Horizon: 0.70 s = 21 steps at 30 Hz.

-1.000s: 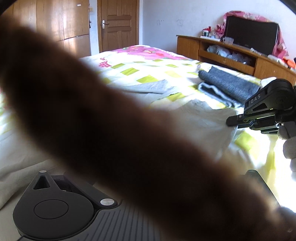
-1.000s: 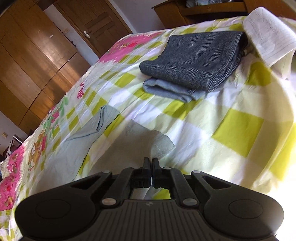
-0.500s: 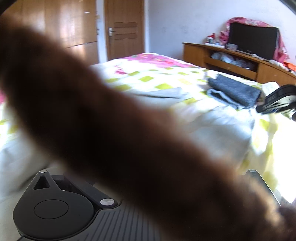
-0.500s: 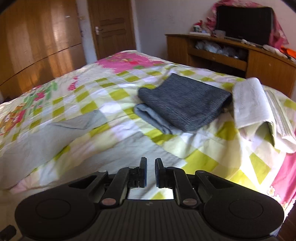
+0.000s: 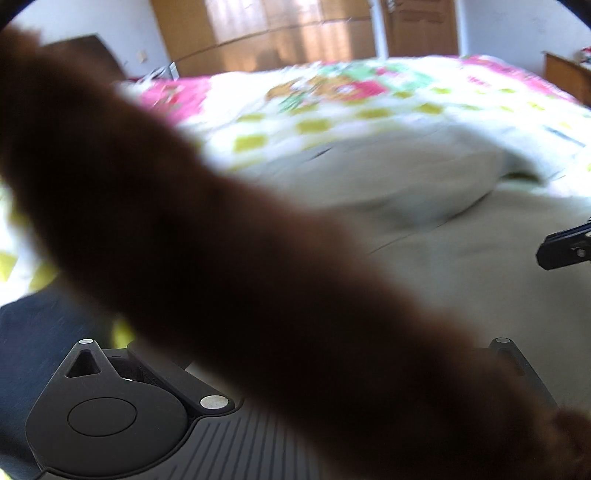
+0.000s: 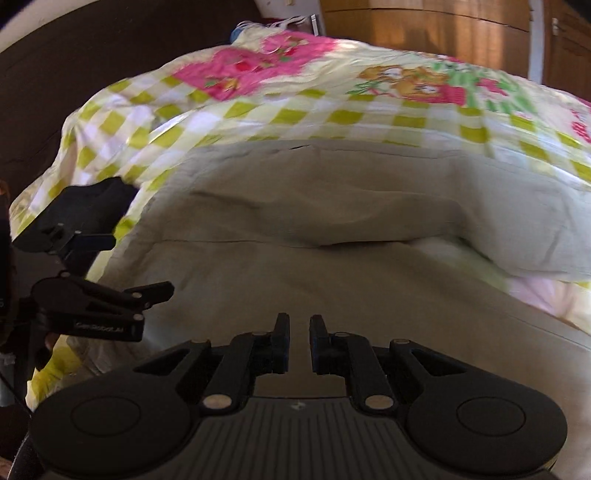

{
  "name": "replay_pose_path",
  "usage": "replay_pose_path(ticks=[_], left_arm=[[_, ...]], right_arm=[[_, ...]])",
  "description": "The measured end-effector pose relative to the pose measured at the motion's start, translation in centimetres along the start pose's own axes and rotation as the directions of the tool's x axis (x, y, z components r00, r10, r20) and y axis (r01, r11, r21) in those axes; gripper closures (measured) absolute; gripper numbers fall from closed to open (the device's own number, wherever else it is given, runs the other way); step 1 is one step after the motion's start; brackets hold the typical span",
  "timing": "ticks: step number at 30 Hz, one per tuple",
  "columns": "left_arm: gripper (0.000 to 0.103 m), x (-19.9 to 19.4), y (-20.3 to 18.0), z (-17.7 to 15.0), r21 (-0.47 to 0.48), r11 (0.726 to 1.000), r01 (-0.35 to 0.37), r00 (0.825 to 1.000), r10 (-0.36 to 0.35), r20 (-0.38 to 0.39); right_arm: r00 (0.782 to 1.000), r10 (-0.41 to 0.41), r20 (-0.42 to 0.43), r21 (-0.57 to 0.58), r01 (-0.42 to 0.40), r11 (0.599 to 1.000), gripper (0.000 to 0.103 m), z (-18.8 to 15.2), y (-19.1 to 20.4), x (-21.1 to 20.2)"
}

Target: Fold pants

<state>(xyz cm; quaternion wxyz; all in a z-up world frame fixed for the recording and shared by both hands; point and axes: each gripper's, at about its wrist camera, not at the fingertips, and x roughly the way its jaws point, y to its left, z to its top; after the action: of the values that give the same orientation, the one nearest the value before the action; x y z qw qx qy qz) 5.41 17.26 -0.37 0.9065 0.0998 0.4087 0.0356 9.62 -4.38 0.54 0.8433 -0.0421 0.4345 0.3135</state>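
Observation:
Beige-grey pants (image 6: pixel 332 229) lie spread on the bed, and also show in the left wrist view (image 5: pixel 424 206). My right gripper (image 6: pixel 298 341) is slightly open and empty just above the pants' near part. My left gripper (image 6: pixel 162 295) shows at the left of the right wrist view, over the pants' left edge, fingers close together. In the left wrist view a blurred brown furry shape (image 5: pixel 221 258) hides the left gripper's fingers. The right gripper's tip (image 5: pixel 565 251) shows at that view's right edge.
The bed has a yellow-checked quilt (image 6: pixel 332 96) with pink cartoon prints. A dark headboard (image 6: pixel 74 74) stands at the left, wooden wardrobes (image 6: pixel 443 33) behind. A dark cloth (image 5: pixel 44 325) lies at the lower left of the left wrist view.
Both grippers swung left from the folded grey clothes and TV cabinet toward the bed's head, now over the beige pants. The right gripper opened from shut to a small gap.

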Motion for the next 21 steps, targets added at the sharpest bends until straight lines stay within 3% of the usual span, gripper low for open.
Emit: replay_pose_path(ticks=[3, 8, 11, 14, 16, 19, 21], left_arm=[[0.001, 1.7, 2.4, -1.6, -0.02, 0.999, -0.044, 0.997, 0.042, -0.063], [0.001, 1.4, 6.4, -2.6, -0.081, 0.991, -0.111, 0.993, 0.108, -0.042], [0.005, 0.1, 7.8, -1.5, -0.128, 0.99, -0.064, 0.998, 0.067, 0.021], [0.003, -0.4, 8.3, 1.0, -0.081, 0.997, 0.005, 0.993, 0.004, 0.115], [0.003, 0.8, 8.5, 3.2, -0.041, 0.998, 0.045, 0.99, -0.038, 0.138], [0.003, 4.1, 9.1, 6.6, 0.013, 0.996, 0.092, 0.983, -0.093, 0.157], [0.003, 6.8, 9.4, 8.5, 0.048, 0.991, 0.127, 0.984, -0.132, 0.123]], right_arm=[[0.998, 0.025, -0.062, -0.025, -0.027, 0.999, 0.076, 0.7, 2.1, 2.2], [0.999, -0.007, -0.051, -0.127, 0.0, 0.992, 0.076, 3.8, 3.7, 3.3], [0.999, -0.045, -0.01, -0.207, 0.042, 0.978, 0.074, 6.7, 3.3, 4.1], [0.998, -0.052, 0.033, -0.31, 0.06, 0.949, 0.066, 10.5, 1.9, 5.5], [0.999, -0.045, 0.029, -0.386, 0.053, 0.921, 0.057, 12.8, 0.8, 7.0], [0.998, -0.053, 0.022, -0.489, 0.057, 0.871, 0.053, 15.7, -1.1, 9.5], [0.998, -0.069, 0.013, -0.546, 0.065, 0.835, 0.051, 17.0, -2.5, 10.9]])
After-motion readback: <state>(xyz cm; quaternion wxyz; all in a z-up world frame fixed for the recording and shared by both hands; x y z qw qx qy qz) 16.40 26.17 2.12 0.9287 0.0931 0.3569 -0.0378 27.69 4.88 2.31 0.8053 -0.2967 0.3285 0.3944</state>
